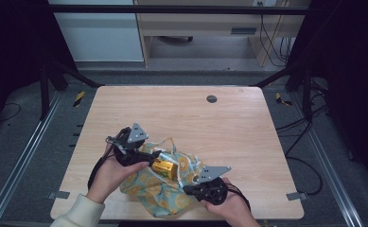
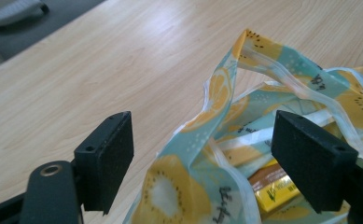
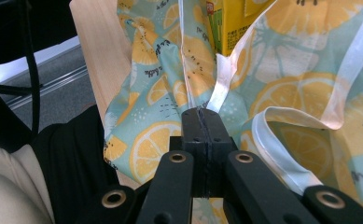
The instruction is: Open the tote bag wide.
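Table [image 1: 181, 109], fruit-print bag [image 1: 165, 194], yellow carton [image 1: 165, 168] inside

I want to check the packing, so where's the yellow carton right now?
In the high view the yellow carton lies in the mouth of the lemon-print bag near the table's front edge, just beyond the left tongs and left of the right tongs.

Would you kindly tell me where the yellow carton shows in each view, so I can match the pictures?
High view: the yellow carton lies low and centre in the mouth of the lemon-print bag, just right of the left gripper.
Left gripper view: bottom right, inside the bag beside the right-hand jaw.
Right gripper view: top centre, upright behind the bag's white edge.
Shared landmark: the lemon-print bag.
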Demonstrator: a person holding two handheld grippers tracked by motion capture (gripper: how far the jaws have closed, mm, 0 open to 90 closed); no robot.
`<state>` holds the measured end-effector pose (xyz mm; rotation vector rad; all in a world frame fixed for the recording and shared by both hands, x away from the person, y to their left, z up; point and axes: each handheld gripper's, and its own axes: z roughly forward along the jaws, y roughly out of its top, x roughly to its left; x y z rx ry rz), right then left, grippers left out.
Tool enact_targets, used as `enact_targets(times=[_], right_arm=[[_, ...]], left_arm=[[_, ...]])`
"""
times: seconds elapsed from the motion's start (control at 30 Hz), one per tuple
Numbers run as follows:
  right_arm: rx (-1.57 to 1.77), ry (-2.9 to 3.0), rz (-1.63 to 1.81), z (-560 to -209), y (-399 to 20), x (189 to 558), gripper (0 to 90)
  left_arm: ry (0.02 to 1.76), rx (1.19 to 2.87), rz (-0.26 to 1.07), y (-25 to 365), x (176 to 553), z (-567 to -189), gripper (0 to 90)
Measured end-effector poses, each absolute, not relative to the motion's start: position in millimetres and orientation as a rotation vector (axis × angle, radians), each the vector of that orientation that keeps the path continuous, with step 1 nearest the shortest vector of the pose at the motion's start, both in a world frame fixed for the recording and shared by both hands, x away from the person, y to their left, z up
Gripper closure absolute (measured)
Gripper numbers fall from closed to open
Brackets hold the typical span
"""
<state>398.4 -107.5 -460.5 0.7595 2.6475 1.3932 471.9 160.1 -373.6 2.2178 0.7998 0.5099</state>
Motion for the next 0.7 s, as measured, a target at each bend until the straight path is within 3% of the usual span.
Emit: enact_targets(times=[0.13,0.2,0.23,0.27,0.3,0.47,0.7], right_arm=[[0.757,2.647,1.394,-460.2,-107.9,398.3,90.0],[0.759,2.644,1.398,-460.4,-108.4,398.6,90.0],[0.759,2.644,1.398,-460.4,-108.4,398.6,90.0],[0.761,2.644,1.398,-460.5,-108.6,398.8,90.0],[0.763,2.643,1.397,-460.6,-108.7,398.9,90.0],[0.765,2.638,1.396,-460.8,-108.8,398.9,90.0],[0.782,2.628,1.389,-462.2,-110.0,400.0,90.0]], left_arm=[[0.805,2.248,0.471,156.9,479.1,-378.5,29.5],[0.807,2.246,0.471,156.8,478.6,-378.5,50.7],[0.808,2.240,0.473,157.0,477.7,-378.7,50.7],[0.810,2.241,0.474,157.3,477.0,-378.6,64.0],[0.805,2.223,0.507,158.6,473.5,-378.4,70.3],[0.792,2.165,0.529,165.5,464.5,-373.9,87.9],[0.767,2.065,0.556,184.9,434.2,-367.6,88.4]])
